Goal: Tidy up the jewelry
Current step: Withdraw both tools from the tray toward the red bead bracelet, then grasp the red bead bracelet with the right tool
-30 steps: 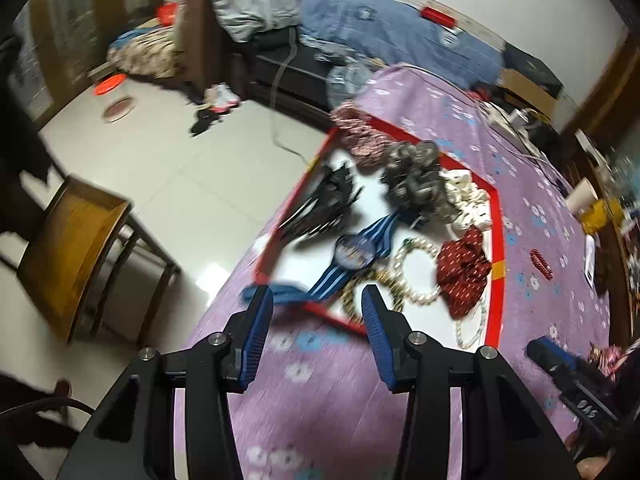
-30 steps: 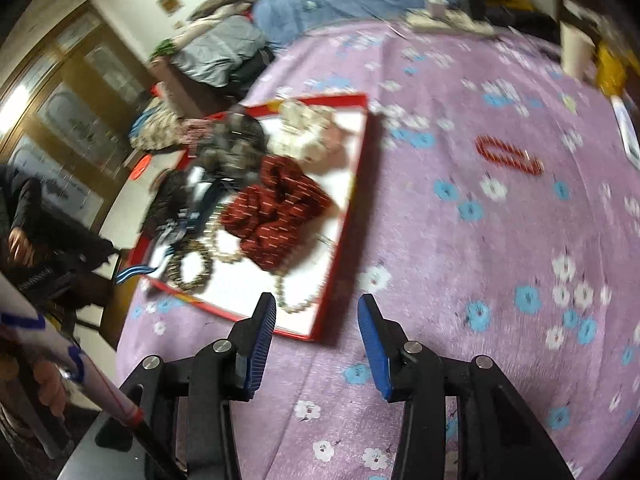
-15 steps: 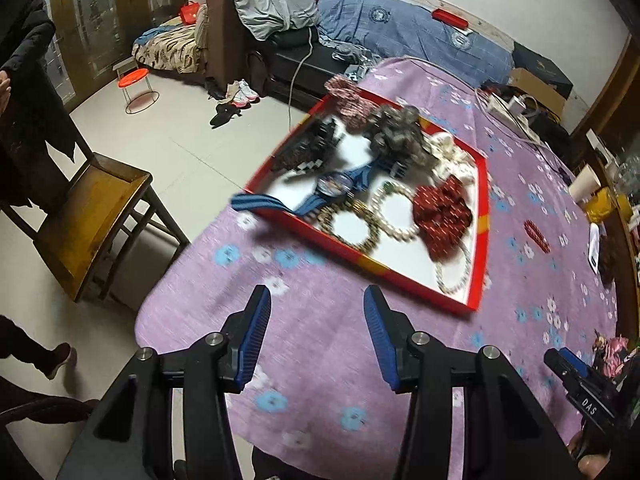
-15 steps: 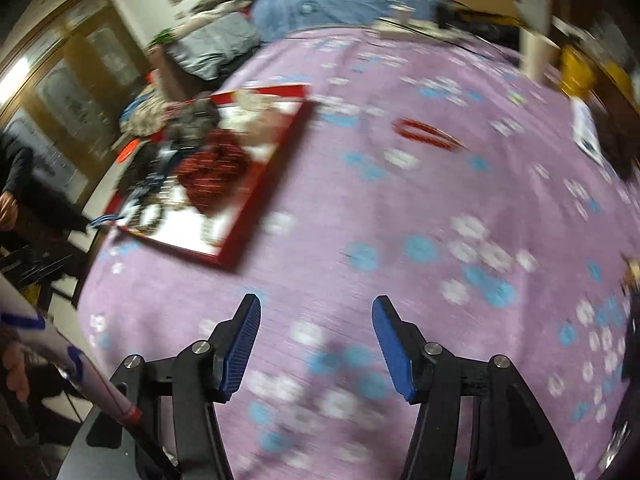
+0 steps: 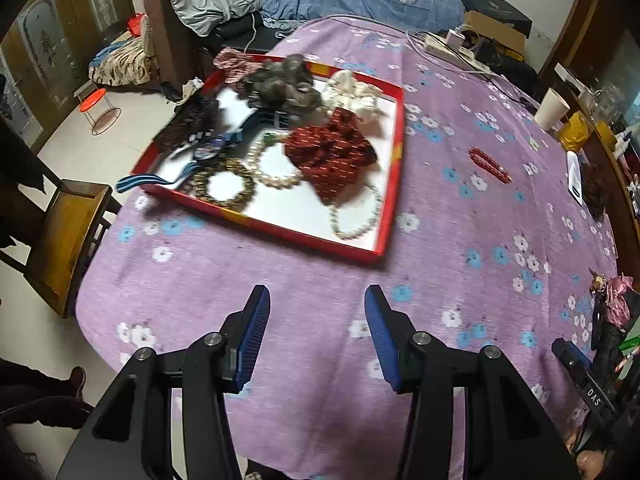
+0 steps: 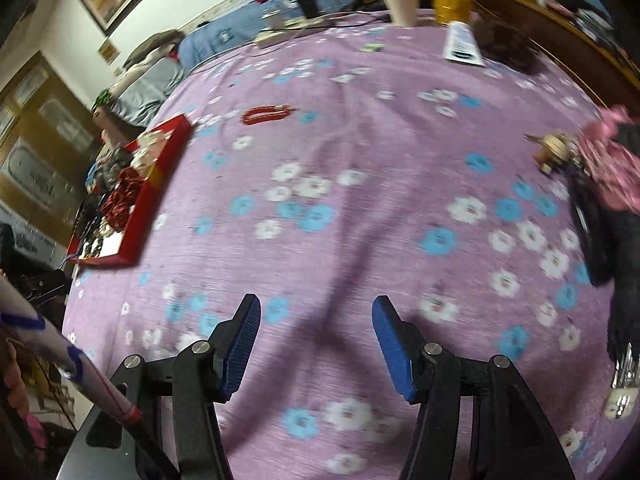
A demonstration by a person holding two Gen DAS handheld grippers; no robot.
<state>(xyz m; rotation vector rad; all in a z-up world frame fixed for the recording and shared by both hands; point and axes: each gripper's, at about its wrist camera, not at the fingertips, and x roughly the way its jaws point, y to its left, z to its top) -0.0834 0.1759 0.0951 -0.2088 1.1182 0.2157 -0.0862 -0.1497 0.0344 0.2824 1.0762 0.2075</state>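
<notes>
Since the earlier frames both of my grippers have pulled back from the red tray: one second ago the left jaws hung just at its near rim, and now a wide strip of purple flowered cloth lies between them and the tray. On my left gripper the jaws stand wide apart and hold nothing. Inside the tray I see a dark red scrunchie, a pearl necklace, a gold bead bracelet, a white bead bracelet, a blue striped watch and a grey scrunchie. My right gripper has swung away to the right; the tray, before straight ahead, now sits far at the left edge of its view. Its jaws are also wide apart and empty, over bare cloth on the counter. One red bead bracelet lies alone on the cloth, outside the tray to its right, well apart from both pairs of jaws.
</notes>
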